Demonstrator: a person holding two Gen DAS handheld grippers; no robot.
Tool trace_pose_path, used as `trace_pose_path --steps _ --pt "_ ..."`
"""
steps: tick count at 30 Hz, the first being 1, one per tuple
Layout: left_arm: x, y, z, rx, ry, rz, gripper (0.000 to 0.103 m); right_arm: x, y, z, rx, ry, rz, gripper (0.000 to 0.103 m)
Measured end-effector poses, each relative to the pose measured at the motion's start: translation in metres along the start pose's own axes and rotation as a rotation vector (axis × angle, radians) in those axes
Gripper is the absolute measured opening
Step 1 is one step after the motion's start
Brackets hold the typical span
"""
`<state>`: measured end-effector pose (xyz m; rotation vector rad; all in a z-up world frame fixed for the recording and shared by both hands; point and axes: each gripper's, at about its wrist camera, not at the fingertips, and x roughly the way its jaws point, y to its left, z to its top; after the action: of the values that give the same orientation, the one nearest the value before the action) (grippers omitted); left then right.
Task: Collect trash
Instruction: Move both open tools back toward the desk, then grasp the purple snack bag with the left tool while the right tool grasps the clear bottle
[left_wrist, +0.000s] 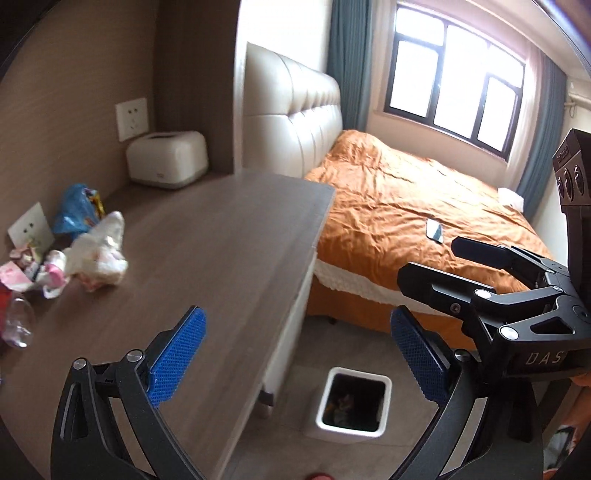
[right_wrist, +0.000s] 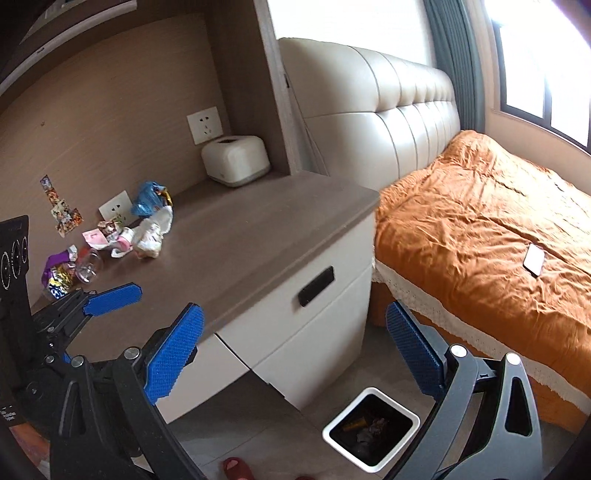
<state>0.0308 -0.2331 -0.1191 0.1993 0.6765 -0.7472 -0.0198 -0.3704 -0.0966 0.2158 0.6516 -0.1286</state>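
Trash lies in a heap at the back left of the wooden desk (left_wrist: 229, 236): a blue bag (left_wrist: 75, 208), a crumpled white bag (left_wrist: 99, 254), pink wrappers (left_wrist: 33, 273) and a clear bottle (left_wrist: 18, 325). The right wrist view shows the same blue bag (right_wrist: 147, 199), white bag (right_wrist: 153, 232), clear bottle (right_wrist: 88, 267) and a purple foil wrapper (right_wrist: 59, 273). A white bin (left_wrist: 360, 373) holding scraps stands on the floor beside the desk. My left gripper (left_wrist: 299, 354) is open and empty over the desk's edge. My right gripper (right_wrist: 295, 356) is open and empty above the bin (right_wrist: 345, 452).
A white tissue box (left_wrist: 166, 158) sits in the desk's back corner under a wall socket. A bed with an orange cover (left_wrist: 406, 206) and a phone (left_wrist: 434, 231) on it fills the right. The desk has a drawer unit (right_wrist: 314, 314). A red slipper (right_wrist: 236, 467) lies on the floor.
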Motion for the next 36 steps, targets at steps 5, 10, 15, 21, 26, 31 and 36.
trace_pose_path --steps 5,10,15,21,26,31,36 --pt "-0.032 0.054 0.004 -0.023 -0.04 0.147 0.098 0.016 0.054 0.026 -0.084 -0.028 0.097 0.098" --pt "-0.066 0.118 -0.006 -0.087 -0.053 0.302 0.098 0.038 0.114 0.042 -0.15 -0.018 0.211 0.098" --pt "-0.098 0.182 -0.024 -0.176 -0.053 0.441 0.098 0.066 0.184 0.049 -0.231 0.015 0.326 0.098" --pt "-0.117 0.254 -0.046 -0.239 -0.037 0.579 0.098 0.11 0.262 0.046 -0.357 0.102 0.43 0.098" --pt "-0.126 0.305 -0.056 -0.212 -0.014 0.629 0.098 0.15 0.317 0.033 -0.47 0.183 0.463 0.098" --pt "-0.112 0.337 -0.056 -0.132 0.033 0.581 0.098 0.183 0.345 0.026 -0.514 0.247 0.464 0.098" --pt "-0.096 0.358 -0.061 -0.117 0.081 0.486 0.098 0.208 0.358 0.023 -0.513 0.288 0.454 0.098"
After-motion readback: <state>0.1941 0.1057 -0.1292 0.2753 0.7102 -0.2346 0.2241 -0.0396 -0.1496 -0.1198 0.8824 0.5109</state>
